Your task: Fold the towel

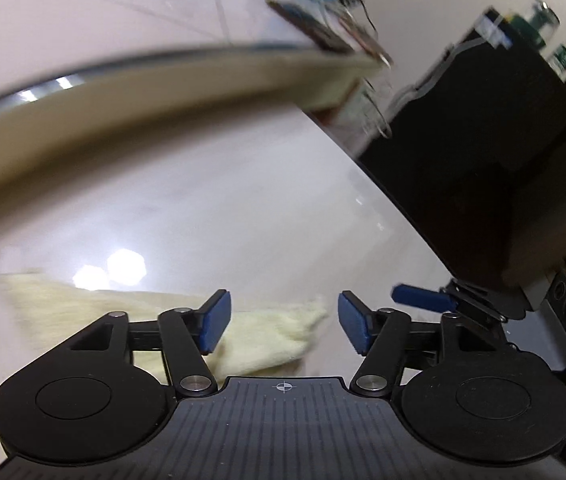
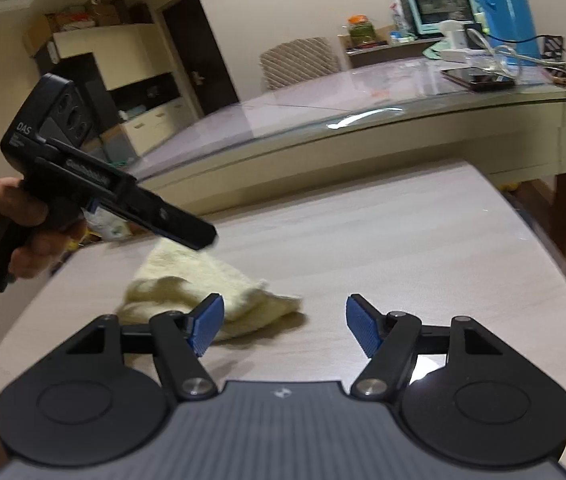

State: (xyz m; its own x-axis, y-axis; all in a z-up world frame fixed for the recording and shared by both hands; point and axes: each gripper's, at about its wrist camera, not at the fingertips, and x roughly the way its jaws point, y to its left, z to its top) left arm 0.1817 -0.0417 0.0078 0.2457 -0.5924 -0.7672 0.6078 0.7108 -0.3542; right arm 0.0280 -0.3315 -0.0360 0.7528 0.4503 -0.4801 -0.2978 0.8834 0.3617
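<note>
Cream towel (image 2: 207, 292) lies crumpled just beyond both open, empty tongs.

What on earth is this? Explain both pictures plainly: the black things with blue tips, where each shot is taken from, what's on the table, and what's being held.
There is no robot. A person holds a handheld two-finger tool in each hand, and each carries a camera looking forward along its blue fingers. One picture is from the left tool, the other from the right tool. In the right view you also see the left tool from outside, gripped by a hand. A crumpled cream towel lies on the pale table. Both tools are open and hold nothing.
</note>
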